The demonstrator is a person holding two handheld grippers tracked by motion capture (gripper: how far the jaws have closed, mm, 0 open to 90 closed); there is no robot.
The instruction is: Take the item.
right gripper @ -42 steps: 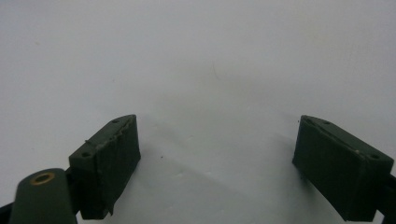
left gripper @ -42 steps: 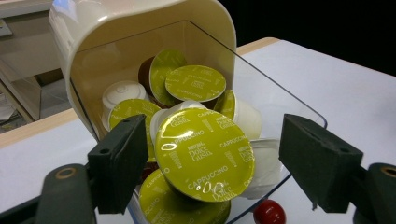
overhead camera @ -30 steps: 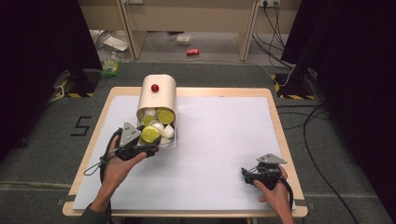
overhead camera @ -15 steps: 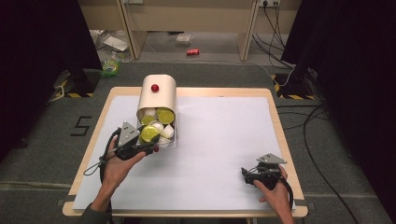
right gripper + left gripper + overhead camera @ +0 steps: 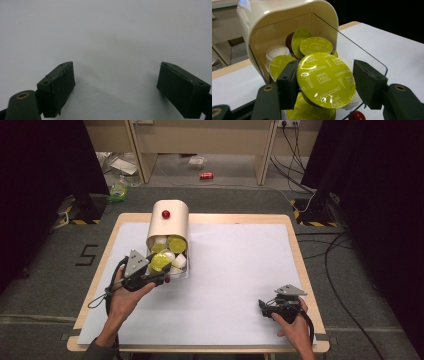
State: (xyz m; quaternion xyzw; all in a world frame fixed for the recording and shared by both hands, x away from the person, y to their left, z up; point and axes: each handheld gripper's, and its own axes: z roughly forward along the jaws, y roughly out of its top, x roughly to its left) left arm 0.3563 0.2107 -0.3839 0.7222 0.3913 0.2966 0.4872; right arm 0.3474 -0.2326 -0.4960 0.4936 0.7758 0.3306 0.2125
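Two grippers show: the left gripper (image 5: 325, 85), whose jaws have just been closing, now pinches a green Cappuccino capsule (image 5: 325, 79) at the mouth of the cream capsule dispenser (image 5: 169, 221), far left on the worktop (image 5: 240, 270). Pulling it out looks next. Right gripper (image 5: 267, 308) rests spread, near right, with bare surface between.

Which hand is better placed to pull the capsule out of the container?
Left: its claw is shut on the green capsule at the container mouth. The right claw rests open, far away.
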